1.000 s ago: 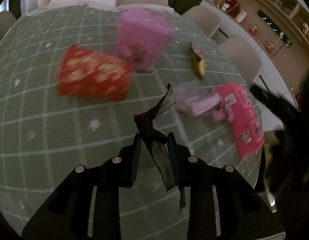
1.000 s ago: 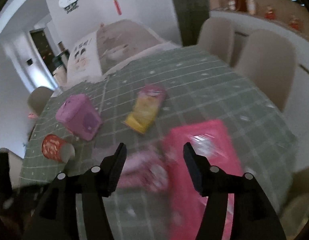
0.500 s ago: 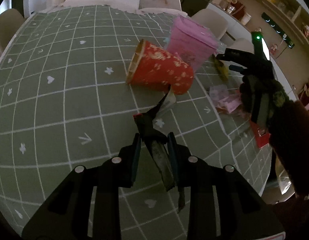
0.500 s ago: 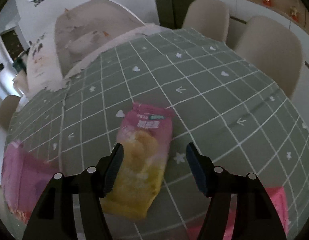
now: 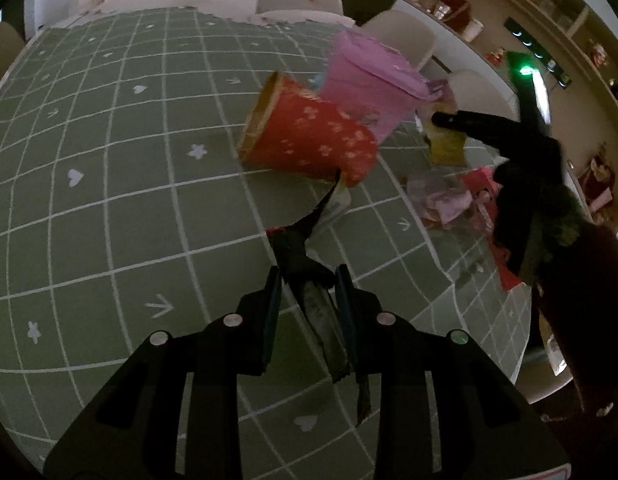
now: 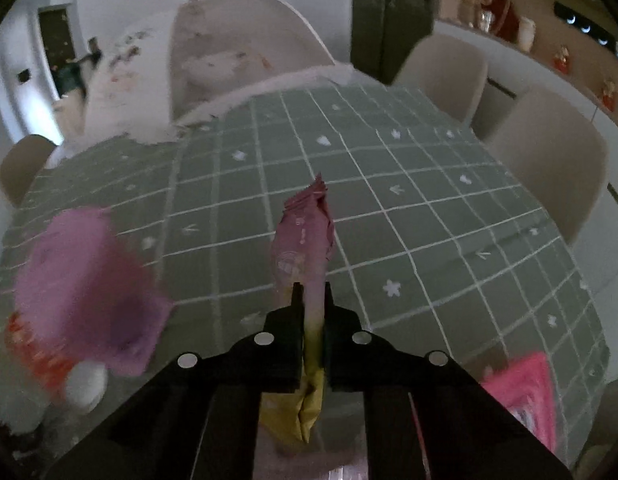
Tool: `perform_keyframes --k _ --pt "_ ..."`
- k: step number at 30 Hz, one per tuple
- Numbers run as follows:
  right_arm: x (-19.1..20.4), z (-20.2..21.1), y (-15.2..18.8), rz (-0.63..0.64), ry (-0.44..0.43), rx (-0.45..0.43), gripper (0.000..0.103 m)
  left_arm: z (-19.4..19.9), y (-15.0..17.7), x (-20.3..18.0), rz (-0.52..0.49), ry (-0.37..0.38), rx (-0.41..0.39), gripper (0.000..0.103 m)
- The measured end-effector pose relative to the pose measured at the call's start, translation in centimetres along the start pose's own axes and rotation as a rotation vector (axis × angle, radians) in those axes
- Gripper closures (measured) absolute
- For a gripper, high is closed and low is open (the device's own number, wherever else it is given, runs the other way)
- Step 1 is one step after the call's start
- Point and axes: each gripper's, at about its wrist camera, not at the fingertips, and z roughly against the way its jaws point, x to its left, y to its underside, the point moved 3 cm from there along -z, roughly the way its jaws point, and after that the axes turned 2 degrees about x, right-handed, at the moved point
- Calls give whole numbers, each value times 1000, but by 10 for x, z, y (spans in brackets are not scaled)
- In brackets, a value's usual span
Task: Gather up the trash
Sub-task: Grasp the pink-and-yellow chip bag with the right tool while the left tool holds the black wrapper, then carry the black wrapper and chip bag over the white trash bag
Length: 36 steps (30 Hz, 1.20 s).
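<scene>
Item 1: dark wrapper (image 5: 309, 276), crumpled, pinched between the closed fingers of the left gripper (image 5: 309, 292); held above the green gridded tablecloth (image 5: 109, 208), its pale tip pointing toward the red cup.

Item 2: pink-and-yellow snack bag (image 6: 309, 248), clamped edge-on in the closed right gripper (image 6: 311, 300), lifted off the table; the yellow end hangs below the jaws.

Item 3: red cup (image 5: 309, 140), lying on its side, flower-patterned, touching the purple container (image 5: 369, 80) behind it.

Item 4: loose pink wrappers (image 5: 449, 200) near the table's right edge, beside the right hand's dark tool; a bright pink packet (image 6: 525, 392) lies just beside the right gripper.

Step, as judged: both grippers are loaded, so the pick-up phase is done for these two pieces; several pieces remain on the table. The next move calls for carrying both to a bin or bag, which no view shows, then releasing.

Writing: print on the dark wrapper and on the snack bag is present but too blurred to read; no brand legible.
</scene>
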Motion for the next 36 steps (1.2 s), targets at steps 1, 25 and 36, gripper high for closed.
perform_keyframes --k 1,25,36 --pt "1 11 3 2 -7 -9 94 -1 0 -4 -7 2 2 77" --pt "-103 234 176 36 -154 -157 94 44 64 -192 -102 -53 -222 77" --pt "-168 293 212 -18 -121 -253 94 50 90 -265 -152 -31 -247 77"
